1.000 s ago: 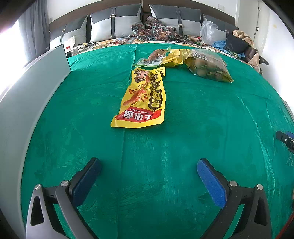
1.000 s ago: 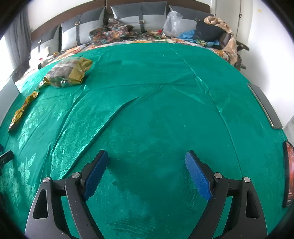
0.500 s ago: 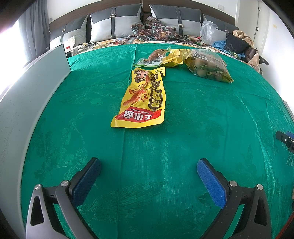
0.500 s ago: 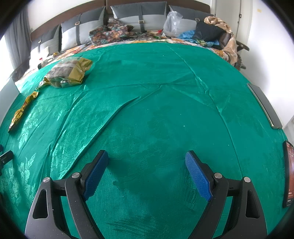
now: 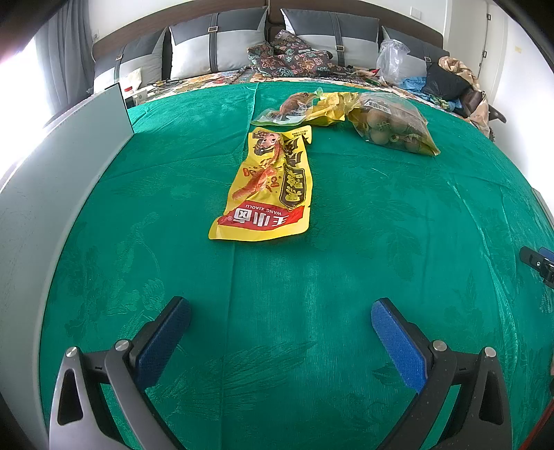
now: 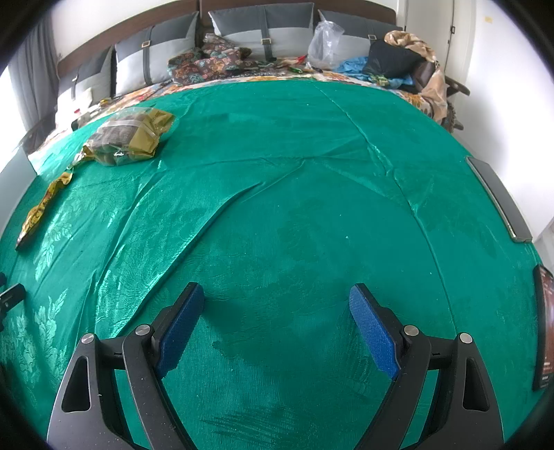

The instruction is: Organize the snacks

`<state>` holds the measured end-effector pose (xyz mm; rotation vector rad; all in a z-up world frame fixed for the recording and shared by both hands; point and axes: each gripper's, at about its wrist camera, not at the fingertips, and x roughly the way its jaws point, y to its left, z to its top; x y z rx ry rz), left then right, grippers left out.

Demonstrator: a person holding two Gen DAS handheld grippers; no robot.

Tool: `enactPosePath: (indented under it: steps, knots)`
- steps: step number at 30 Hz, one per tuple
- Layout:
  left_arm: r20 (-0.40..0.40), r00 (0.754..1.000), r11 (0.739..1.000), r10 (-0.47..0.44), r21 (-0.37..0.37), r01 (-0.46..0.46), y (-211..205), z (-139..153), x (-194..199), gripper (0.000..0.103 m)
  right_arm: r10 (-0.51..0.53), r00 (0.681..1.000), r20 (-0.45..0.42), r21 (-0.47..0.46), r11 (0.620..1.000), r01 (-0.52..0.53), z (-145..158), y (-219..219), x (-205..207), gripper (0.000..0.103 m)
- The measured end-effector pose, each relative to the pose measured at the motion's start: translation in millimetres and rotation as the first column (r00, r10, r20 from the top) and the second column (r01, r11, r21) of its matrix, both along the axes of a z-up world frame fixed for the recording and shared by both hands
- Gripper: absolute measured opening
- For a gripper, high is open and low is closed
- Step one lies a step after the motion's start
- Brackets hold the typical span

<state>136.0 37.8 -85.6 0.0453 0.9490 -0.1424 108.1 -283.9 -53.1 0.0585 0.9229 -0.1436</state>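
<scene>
Now | L gripper (image 5: 280, 313) & R gripper (image 6: 276, 297) agape, empty | yellow snack pack (image 5: 268, 188) ahead of L

place: someone's bedroom, pretty sure
ahead of the claw: padded headboard (image 5: 273, 7), grey pillows (image 5: 221, 45)
under it: bed with green cover (image 5: 346, 242)
far right: clothes heap (image 6: 405, 65)

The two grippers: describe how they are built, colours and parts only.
Both look alike. The left gripper has two black angled fingers with triangular cut-outs, silver round screw heads at the joints, and flat blue textured pads on the inner faces. The right gripper shows the same black frame, silver screws and blue pads. No hands, sleeves or markings show.
</scene>
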Motion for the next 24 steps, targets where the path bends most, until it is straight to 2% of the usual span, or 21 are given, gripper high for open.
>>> enactPosePath:
  steps: [20, 24]
  knots:
    - [0.0, 1.0, 1.0, 0.0, 0.0, 0.0, -0.1, -0.2, -0.5, 0.103, -0.001, 1.0, -0.001, -0.001, 1.0, 0.001, -0.3, 0.1, 0.2, 0.088]
    - [-0.027, 0.999, 0.999, -0.047, 0.007, 0.047, -0.4, 0.6, -1.3, 0.103, -0.001, 1.0, -0.001, -0.001, 1.0, 0.001, -0.3, 0.2, 0.2, 0.088]
